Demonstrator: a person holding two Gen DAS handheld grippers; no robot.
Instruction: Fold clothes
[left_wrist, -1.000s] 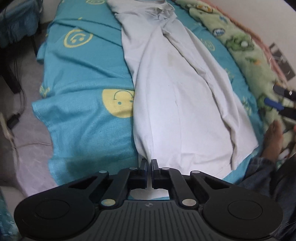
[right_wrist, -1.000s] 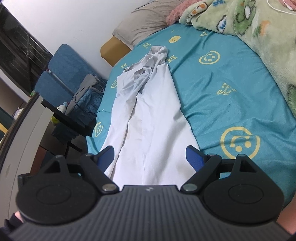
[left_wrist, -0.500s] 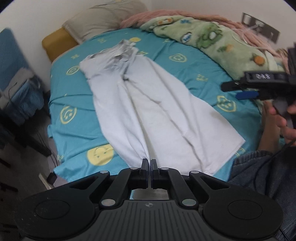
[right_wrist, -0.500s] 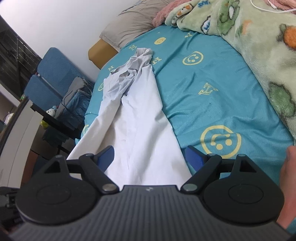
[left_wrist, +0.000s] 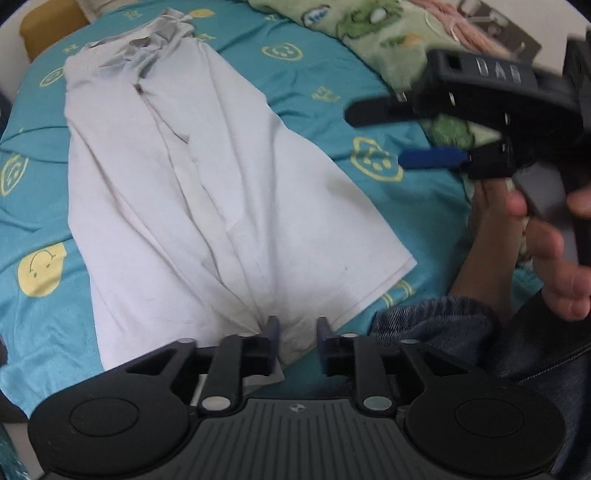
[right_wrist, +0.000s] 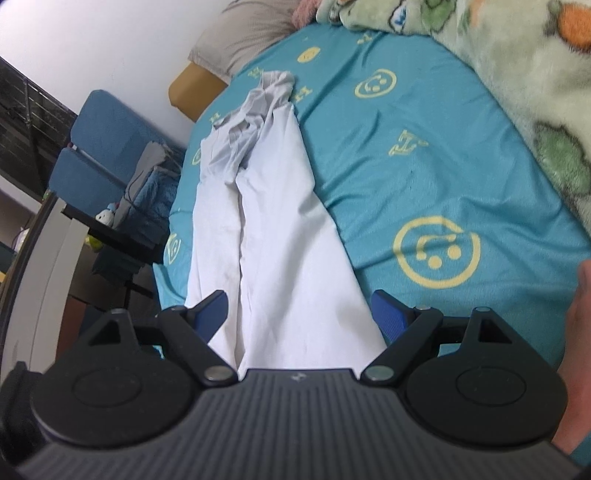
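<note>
Both your grippers are released: left gripper fingers parted over the hem of the white trousers, right gripper spread wide. Trousers lie flat on the bed, waistband at 12 o'clock.

Soft, even indoor light is falling; fisheye is bending edges (corners vignetting black); right gripper is showing motion blur.

The left hand-held gripper, pinched on the white garment's hem earlier, now stands parted.
</note>
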